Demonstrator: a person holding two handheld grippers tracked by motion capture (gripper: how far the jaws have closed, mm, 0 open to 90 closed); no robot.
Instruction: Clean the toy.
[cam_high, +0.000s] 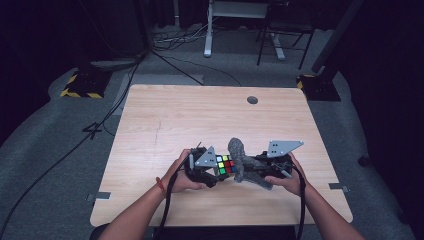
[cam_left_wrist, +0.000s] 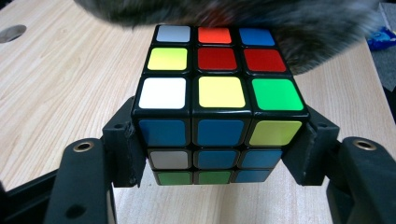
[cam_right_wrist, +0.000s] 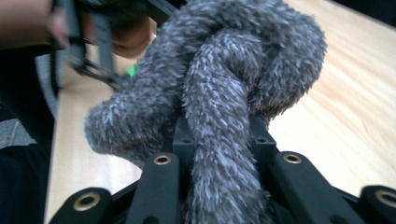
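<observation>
Fuzzy grey cloth (cam_high: 240, 159) stands upright, tip tablewards.

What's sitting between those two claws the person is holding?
A colourful puzzle cube, clamped in the left claw, and a fuzzy grey cloth gripped by the right claw. The high view shows them meeting; the cloth brushes the cube's far side.

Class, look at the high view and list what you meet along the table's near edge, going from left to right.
Left hand → left tool → puzzle cube → fuzzy grey cloth → right tool → right hand.
</observation>
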